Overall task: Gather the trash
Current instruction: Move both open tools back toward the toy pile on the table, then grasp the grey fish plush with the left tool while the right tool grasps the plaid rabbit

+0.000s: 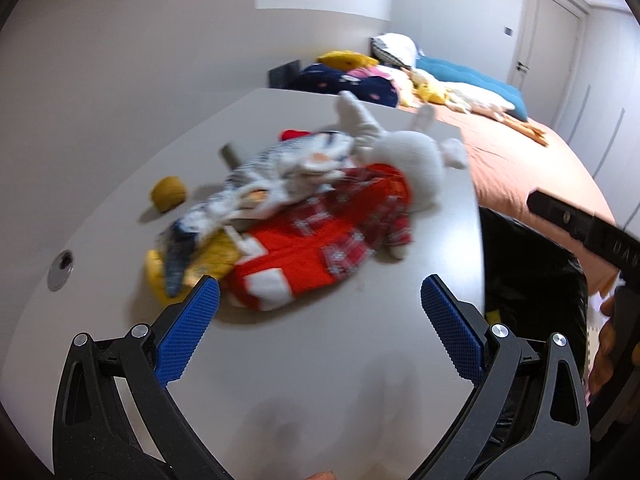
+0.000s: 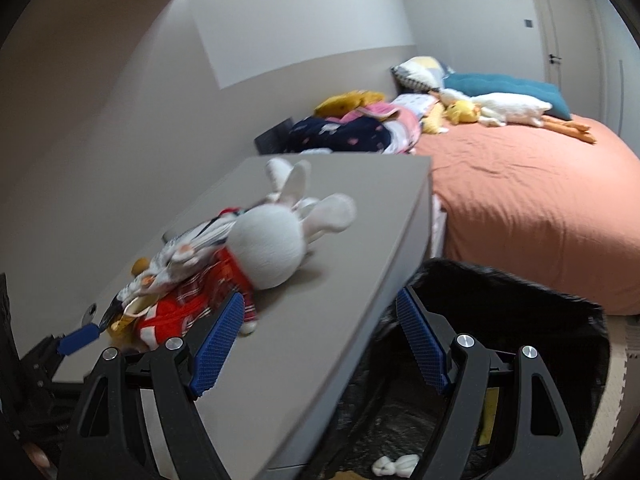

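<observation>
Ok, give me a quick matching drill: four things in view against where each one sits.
Things:
1. white plush rabbit
2. black trash bag
3. teal cushion
4. yellow ball

Places:
A. on the bed by the far wall
B. on the floor beside the table's edge
C. on the table, near the wall side
D. on the table, lying partly on red plaid clothing

Pairs: 1-D, 2-B, 3-A, 4-C

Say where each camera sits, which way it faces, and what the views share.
Left wrist: above the table, facing the clothes pile; shows the open left gripper.
Right wrist: over the table's edge and black trash bag, facing the bed; shows the open right gripper.
Shared: table, pile, plush rabbit, bed.
</observation>
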Demonstrator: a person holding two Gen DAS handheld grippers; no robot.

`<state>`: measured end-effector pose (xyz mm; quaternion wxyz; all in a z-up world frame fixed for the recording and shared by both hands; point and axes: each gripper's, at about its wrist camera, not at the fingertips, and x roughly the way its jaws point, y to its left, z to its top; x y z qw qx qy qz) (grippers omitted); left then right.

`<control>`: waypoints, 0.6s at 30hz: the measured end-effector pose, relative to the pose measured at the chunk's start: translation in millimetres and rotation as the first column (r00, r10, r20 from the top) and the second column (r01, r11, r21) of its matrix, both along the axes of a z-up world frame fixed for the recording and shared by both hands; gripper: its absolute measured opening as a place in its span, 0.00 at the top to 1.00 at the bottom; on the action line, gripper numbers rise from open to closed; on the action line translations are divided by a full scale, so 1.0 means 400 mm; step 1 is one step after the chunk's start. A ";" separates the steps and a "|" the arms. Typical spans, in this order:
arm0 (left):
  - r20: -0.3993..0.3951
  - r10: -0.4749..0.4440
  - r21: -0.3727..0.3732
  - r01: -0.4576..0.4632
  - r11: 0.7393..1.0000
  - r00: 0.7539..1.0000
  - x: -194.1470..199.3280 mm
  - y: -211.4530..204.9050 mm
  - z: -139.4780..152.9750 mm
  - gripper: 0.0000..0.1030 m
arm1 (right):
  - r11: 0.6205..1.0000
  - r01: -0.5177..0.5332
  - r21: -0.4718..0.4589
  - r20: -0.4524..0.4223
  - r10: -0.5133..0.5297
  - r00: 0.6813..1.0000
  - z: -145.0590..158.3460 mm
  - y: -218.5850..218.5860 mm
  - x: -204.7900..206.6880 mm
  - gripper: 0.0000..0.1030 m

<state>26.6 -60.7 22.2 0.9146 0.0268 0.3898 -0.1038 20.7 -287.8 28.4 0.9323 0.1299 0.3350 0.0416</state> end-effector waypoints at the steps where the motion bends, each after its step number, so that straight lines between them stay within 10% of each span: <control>1: -0.002 0.009 -0.004 -0.009 1.000 1.000 0.004 0.011 0.000 0.05 | 1.000 -0.011 -0.001 -0.007 0.011 1.000 -0.006 0.014 0.007 0.23; 18: 0.004 0.088 -0.011 -0.088 0.996 0.996 0.084 0.147 0.003 0.05 | 0.987 -0.142 0.078 -0.087 0.148 0.985 -0.104 0.165 0.129 0.23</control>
